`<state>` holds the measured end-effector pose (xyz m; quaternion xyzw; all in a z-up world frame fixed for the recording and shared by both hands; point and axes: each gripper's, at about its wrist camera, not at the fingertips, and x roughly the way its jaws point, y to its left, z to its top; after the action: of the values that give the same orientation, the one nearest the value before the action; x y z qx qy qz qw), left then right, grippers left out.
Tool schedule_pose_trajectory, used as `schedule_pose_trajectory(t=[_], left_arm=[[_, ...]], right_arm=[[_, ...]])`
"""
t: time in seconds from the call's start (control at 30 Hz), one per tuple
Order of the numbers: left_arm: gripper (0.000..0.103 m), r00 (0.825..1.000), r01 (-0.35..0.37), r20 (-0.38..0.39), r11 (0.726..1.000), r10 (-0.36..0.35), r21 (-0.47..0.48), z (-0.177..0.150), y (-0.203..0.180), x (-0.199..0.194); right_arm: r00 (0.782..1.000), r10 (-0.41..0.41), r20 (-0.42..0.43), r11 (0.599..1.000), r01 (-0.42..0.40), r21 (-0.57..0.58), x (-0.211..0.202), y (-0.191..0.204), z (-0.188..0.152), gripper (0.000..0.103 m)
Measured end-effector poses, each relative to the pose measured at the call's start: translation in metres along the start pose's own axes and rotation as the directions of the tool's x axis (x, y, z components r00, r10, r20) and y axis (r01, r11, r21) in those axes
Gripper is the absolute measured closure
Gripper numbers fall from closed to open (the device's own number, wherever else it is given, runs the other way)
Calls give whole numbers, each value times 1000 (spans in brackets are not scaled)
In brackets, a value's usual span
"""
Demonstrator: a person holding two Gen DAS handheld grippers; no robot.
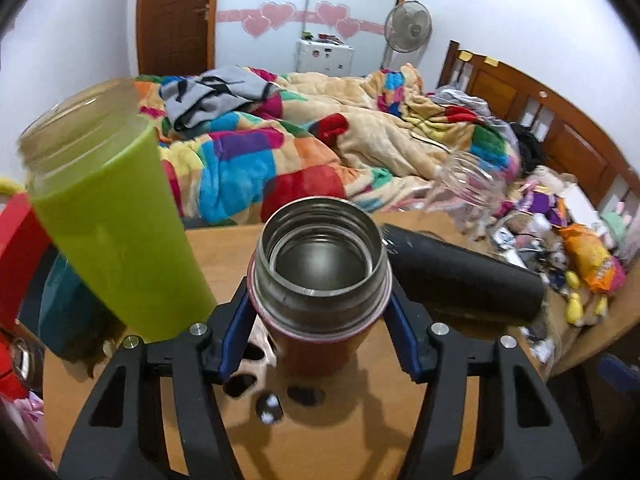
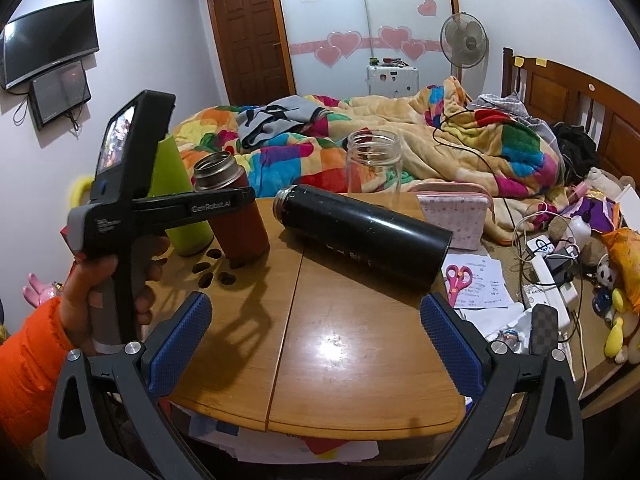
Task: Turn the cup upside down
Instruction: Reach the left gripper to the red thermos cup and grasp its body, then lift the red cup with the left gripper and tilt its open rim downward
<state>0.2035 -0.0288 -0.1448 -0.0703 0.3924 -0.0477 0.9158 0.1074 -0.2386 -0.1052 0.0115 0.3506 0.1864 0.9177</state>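
A red steel-mouthed flask cup [image 1: 320, 280] stands upright and open on the wooden table [image 1: 352, 432]. My left gripper [image 1: 320, 312] is shut on its body just below the rim. The right wrist view shows the same cup [image 2: 236, 208] slightly tilted, with the left gripper's fingers [image 2: 224, 204] clamped on it. My right gripper [image 2: 316, 332] is open and empty above the table's near half [image 2: 340, 380].
A green cup [image 1: 120, 232] stands left of the red cup. A black flask [image 2: 360, 236] lies on its side mid-table. A clear glass jar [image 2: 374, 164] stands at the far edge. A pink pouch [image 2: 456, 216], scissors [image 2: 458, 278], papers and cables lie right. A bed is behind.
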Motion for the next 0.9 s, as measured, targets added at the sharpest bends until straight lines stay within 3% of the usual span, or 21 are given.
schedule_pose_trajectory(t=[0.07, 0.23, 0.5, 0.67, 0.8, 0.9], left_arm=[[42, 999, 47, -19, 999, -47, -14, -6, 5, -12], [42, 993, 90, -73, 996, -88, 13, -27, 9, -46], [42, 971, 161, -184, 986, -153, 31, -69, 16, -89], [42, 962, 197, -198, 980, -189, 24, -79, 19, -97], [42, 952, 224, -210, 974, -222, -13, -75, 27, -94], [42, 943, 249, -213, 967, -255, -54, -73, 34, -92]], right_arm=[[1000, -1, 1, 1000, 1, -8, 2, 3, -2, 0], [999, 25, -23, 998, -26, -54, 13, 17, -13, 0], [989, 114, -94, 983, -126, -131, 34, 54, -37, 0], [977, 170, -132, 966, -192, -175, 46, 82, -53, 0], [970, 202, -136, 954, -226, -197, 55, 102, -59, 14], [962, 244, -123, 947, -264, -184, 60, 106, -55, 17]])
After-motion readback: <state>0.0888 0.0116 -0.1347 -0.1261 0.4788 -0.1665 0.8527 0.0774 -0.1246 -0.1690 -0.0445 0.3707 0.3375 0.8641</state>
